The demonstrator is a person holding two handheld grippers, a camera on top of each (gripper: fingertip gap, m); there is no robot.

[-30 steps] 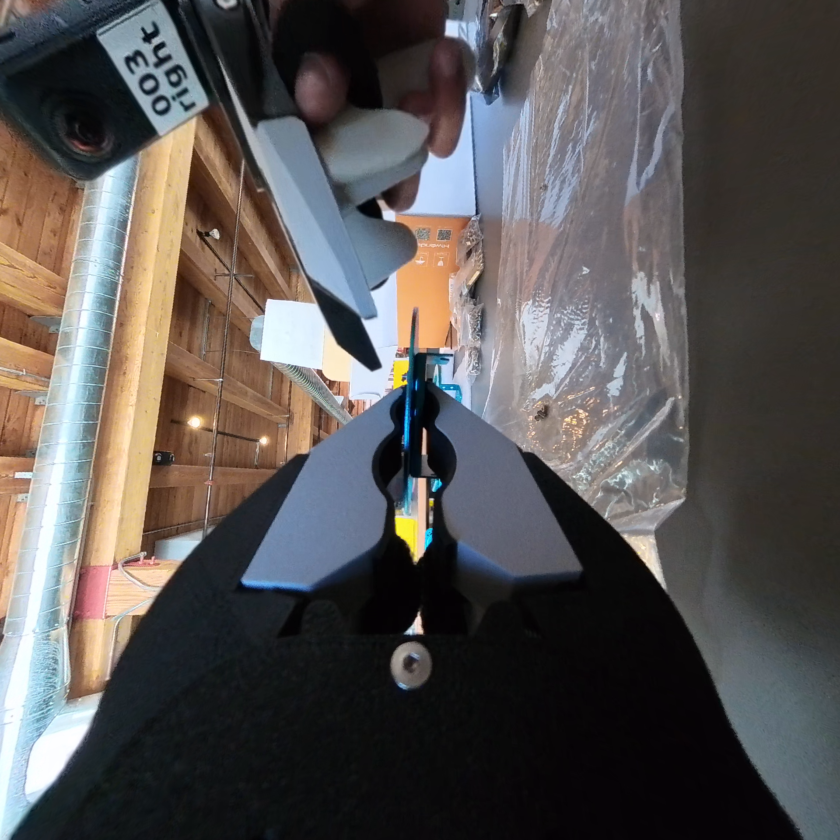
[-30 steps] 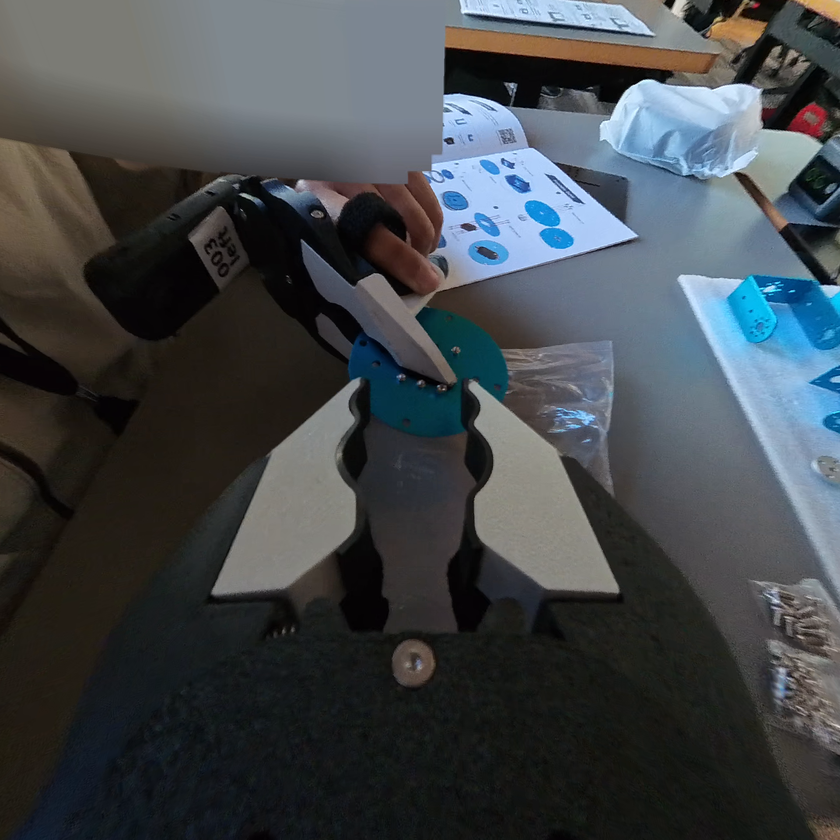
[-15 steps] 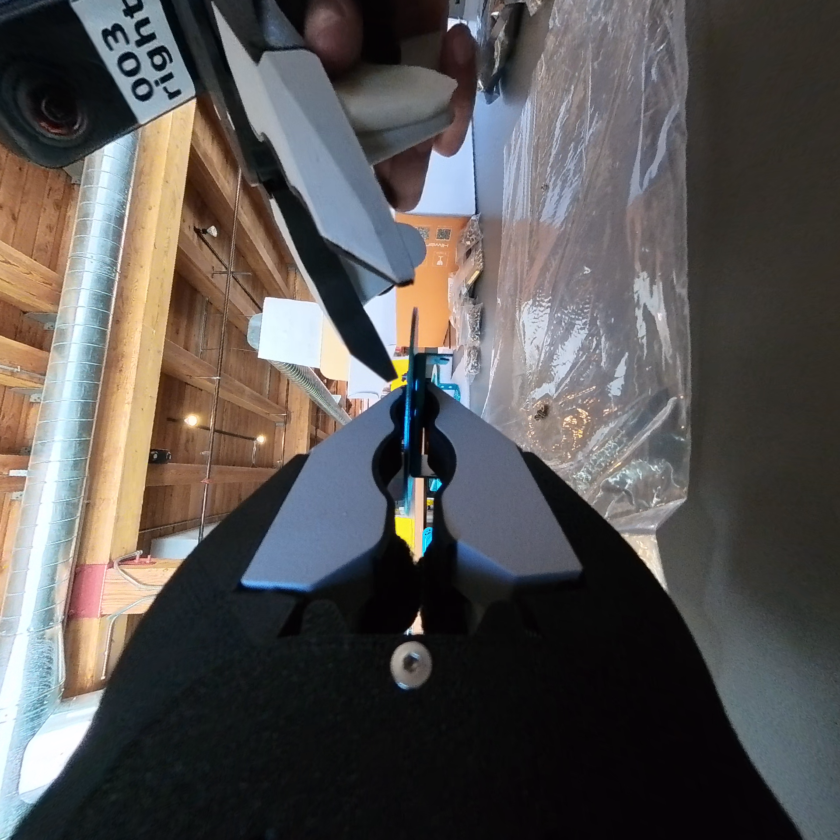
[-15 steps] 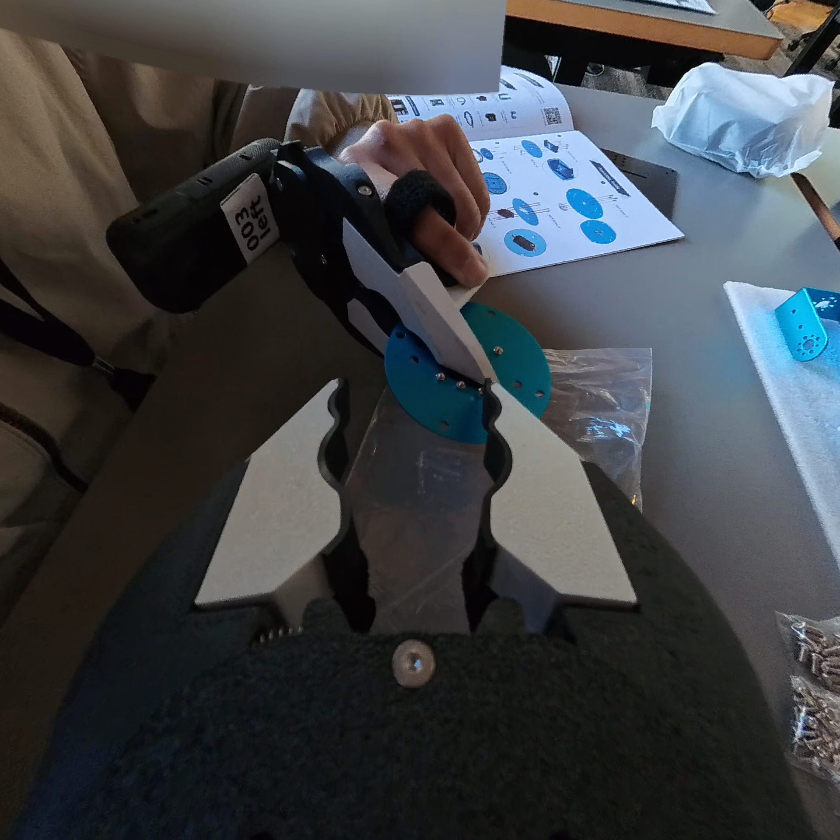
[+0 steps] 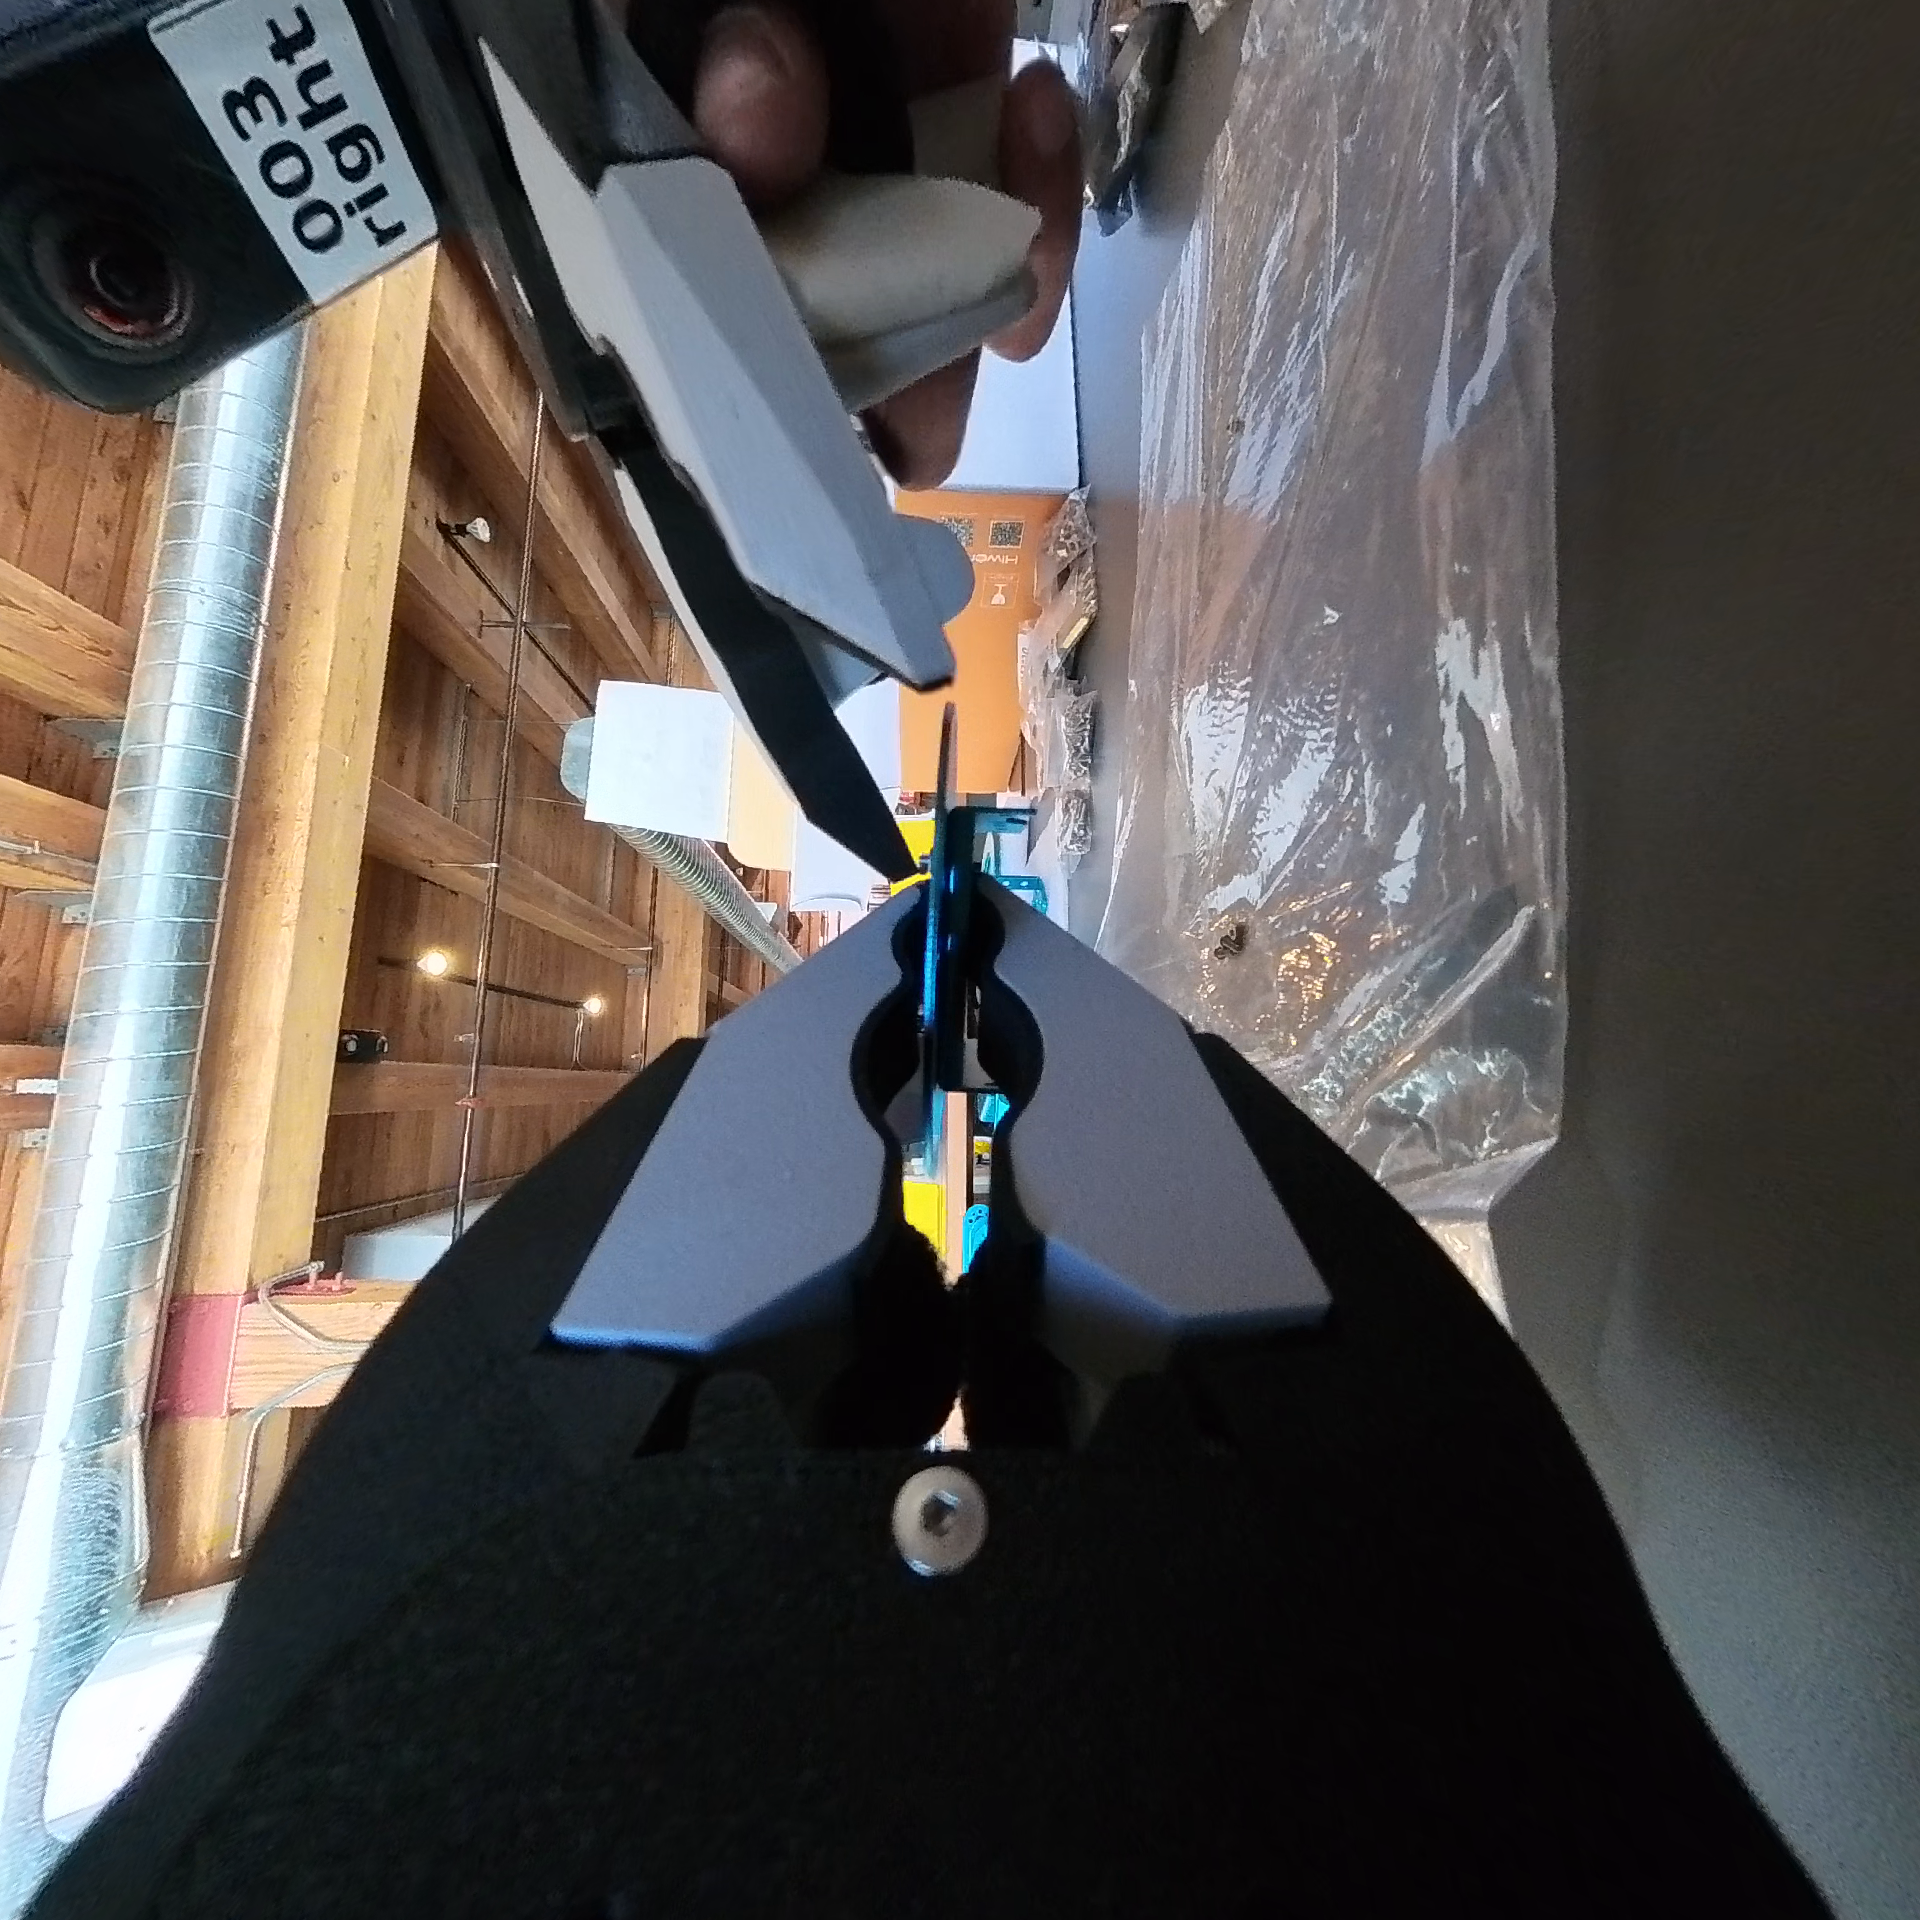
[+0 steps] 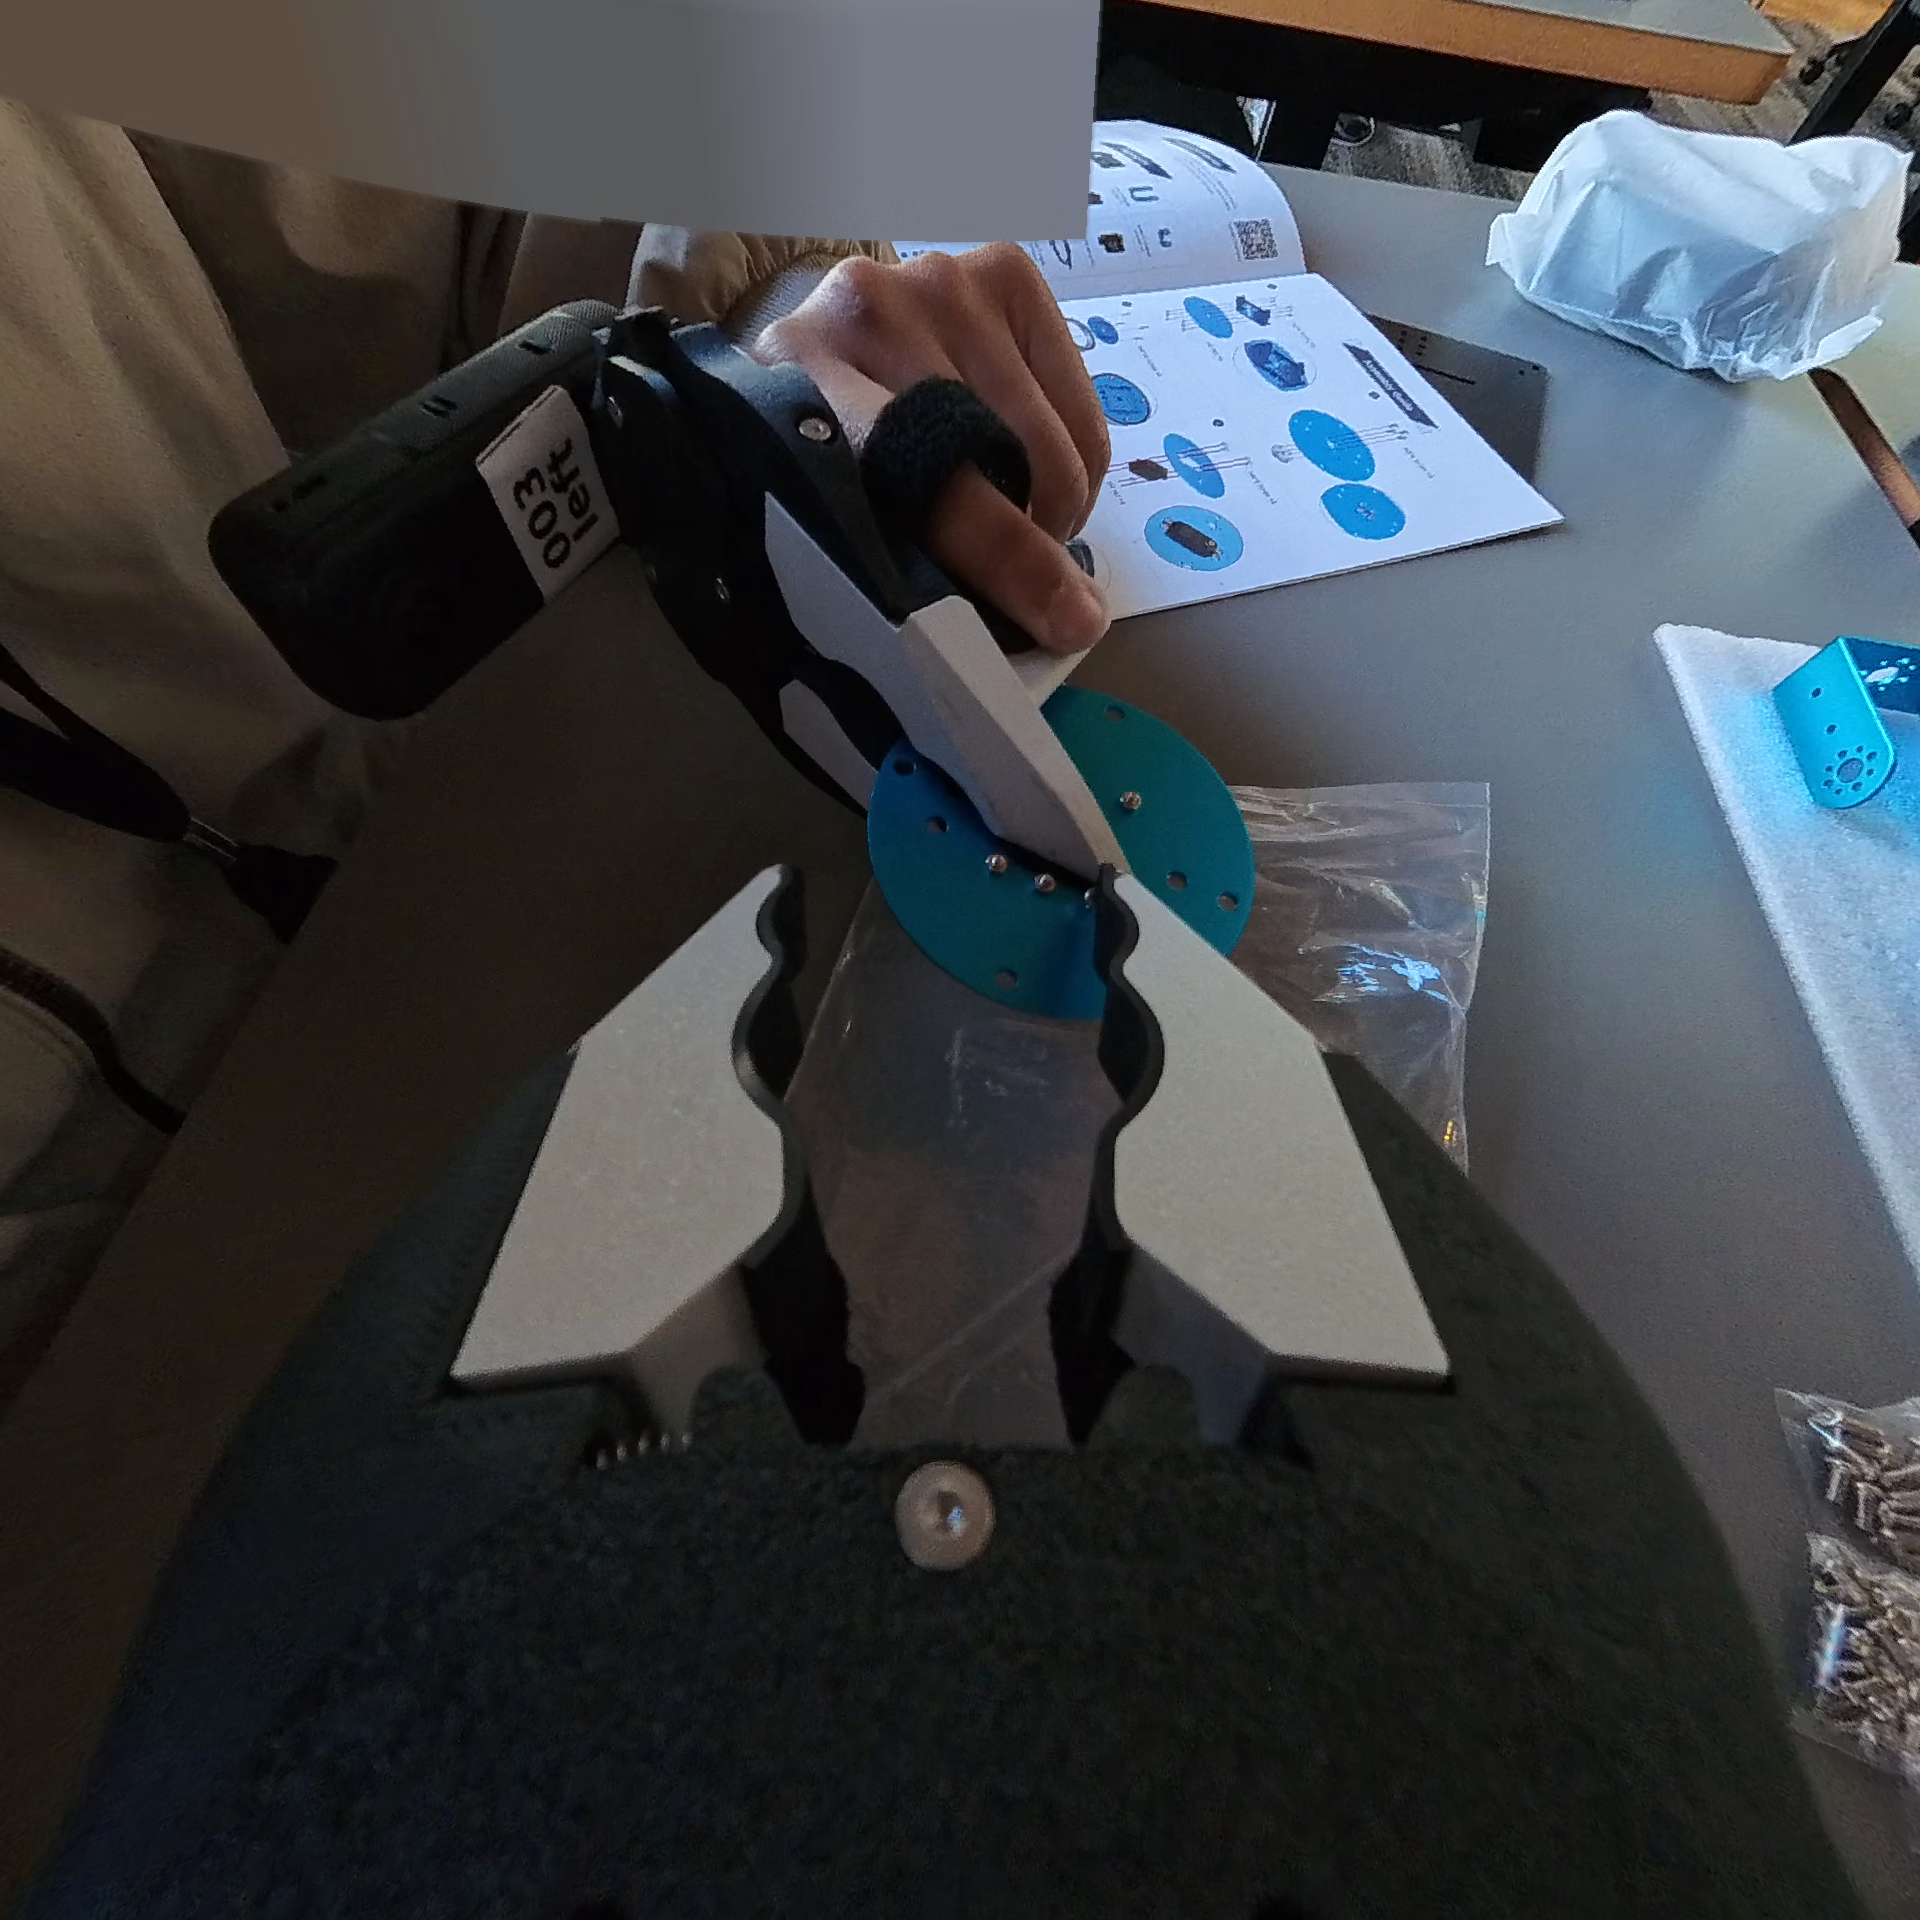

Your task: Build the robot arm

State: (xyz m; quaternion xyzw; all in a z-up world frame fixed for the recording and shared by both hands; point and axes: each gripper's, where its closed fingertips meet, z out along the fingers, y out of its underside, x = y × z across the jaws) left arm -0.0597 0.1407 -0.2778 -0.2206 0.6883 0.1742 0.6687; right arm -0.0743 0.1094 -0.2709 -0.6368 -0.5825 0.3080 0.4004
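My left gripper (image 5: 951, 914) is shut on a round blue metal disc (image 5: 943, 831), seen edge-on between its tips. In the right wrist view the left gripper (image 6: 1091, 862) holds this disc (image 6: 966, 935) tilted above the table; small screws (image 6: 1044, 883) sit in its holes. My right gripper (image 6: 945, 894) is open and empty, just in front of the disc, with its right fingertip (image 6: 1117, 904) by the disc's face. In the left wrist view the right gripper (image 5: 909, 769) comes down from the upper left, one tip next to the disc.
A clear plastic bag (image 6: 1361, 935) lies on the grey table (image 6: 1558, 644) under the disc. An open booklet (image 6: 1299, 447) lies behind. A white foam sheet (image 6: 1766, 883) with a blue bracket (image 6: 1849, 748) is at right, screw bags (image 6: 1870, 1558) lower right, a crumpled white bag (image 6: 1704, 239) far right.
My right gripper has opened wider and shifted left, so the disc now sits at its right fingertip instead of between the tips. In the left wrist view it has come down closer to the disc.
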